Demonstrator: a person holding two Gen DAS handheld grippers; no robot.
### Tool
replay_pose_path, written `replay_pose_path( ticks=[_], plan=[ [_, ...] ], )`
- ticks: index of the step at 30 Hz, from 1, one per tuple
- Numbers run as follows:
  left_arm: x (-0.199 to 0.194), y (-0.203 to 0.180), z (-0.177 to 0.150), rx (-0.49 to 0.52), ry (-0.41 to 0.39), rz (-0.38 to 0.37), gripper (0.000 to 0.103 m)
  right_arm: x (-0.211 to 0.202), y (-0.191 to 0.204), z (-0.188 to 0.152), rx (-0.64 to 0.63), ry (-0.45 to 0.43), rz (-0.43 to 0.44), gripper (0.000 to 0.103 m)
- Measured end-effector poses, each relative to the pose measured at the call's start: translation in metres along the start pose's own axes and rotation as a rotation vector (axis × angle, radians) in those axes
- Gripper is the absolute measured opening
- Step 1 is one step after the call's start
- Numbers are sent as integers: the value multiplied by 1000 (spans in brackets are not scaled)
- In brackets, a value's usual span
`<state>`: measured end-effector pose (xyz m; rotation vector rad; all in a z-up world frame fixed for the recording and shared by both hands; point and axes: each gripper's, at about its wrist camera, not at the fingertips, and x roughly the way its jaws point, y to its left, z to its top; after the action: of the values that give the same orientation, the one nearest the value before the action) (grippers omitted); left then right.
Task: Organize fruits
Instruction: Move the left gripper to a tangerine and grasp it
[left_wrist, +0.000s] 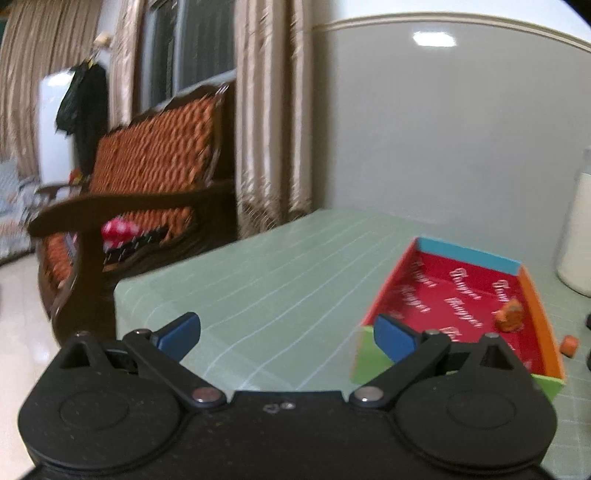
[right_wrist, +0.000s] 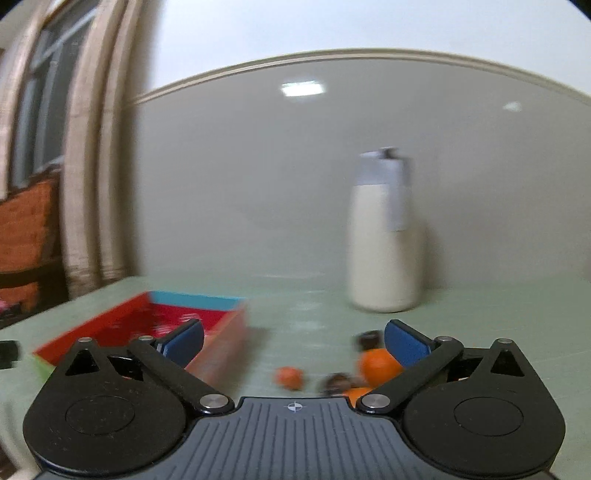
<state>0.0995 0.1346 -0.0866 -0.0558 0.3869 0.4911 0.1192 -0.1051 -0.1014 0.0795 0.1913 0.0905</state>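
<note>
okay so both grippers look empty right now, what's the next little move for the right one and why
Probably ease the right gripper down toward the large orange fruit by its right finger and close on it. Its jaws stand wide open with nothing between them, several fruits lie loose on the green table, and the red tray holds only one piece.

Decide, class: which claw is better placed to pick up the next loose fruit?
Probably the right claw: it is open, with oranges lying on the table just ahead. The left claw, also open, faces bare tablecloth beside the tray.
</note>
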Motion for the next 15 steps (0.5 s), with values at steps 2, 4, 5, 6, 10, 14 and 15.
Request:
replay_pose_path(
  ticks=[2, 4, 5, 6, 10, 14, 15],
  plan=[
    [-4, -11, -1, 23, -15, -33, 95, -1, -15, 0, 20, -4, -71, 103],
    [-8, -22, -2, 42, -26, -72, 95, -1, -30, -2, 37, 4, -149, 103],
    [-9, -29, -3, 49, -31, -92, 95, -3, -38, -1, 41, 7, -200, 103],
    [-12, -37, -3, 59, -37, -117, 95, -3, -45, -2, 44, 10, -246, 103],
    [-21, -68, -4, 109, -45, -206, 95, -3, -73, -5, 61, 46, -432, 103],
    [-33, -106, -7, 161, -52, -288, 95, -6, -98, -7, 92, 80, -555, 103],
    [-35, -114, -10, 167, -44, -308, 95, -8, -104, -7, 96, 81, -582, 103]
  ],
)
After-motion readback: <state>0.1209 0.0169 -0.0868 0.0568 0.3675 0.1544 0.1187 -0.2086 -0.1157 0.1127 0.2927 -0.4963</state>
